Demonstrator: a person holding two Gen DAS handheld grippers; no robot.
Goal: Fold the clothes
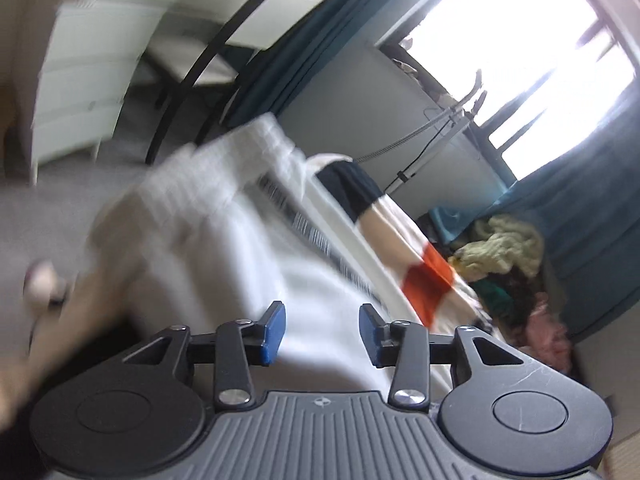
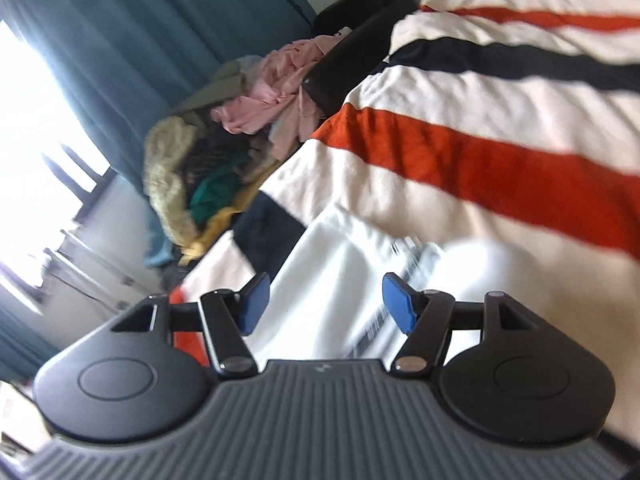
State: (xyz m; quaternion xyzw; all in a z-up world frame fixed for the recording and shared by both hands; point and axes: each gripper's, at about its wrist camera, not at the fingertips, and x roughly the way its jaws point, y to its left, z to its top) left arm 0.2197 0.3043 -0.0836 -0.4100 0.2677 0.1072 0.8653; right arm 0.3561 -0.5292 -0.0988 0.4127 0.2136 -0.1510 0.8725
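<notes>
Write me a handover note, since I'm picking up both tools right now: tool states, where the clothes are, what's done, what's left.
Left tool: open, holding nothing, white garment just ahead of it.
Right tool: open, empty, above the same white garment.
The garment lies on the striped blanket; motion blur hides whether any fold is made.
Pile of unfolded clothes sits at the bed's far edge by the teal curtain.
Left: likely fold the white garment, then work through the pile.
</notes>
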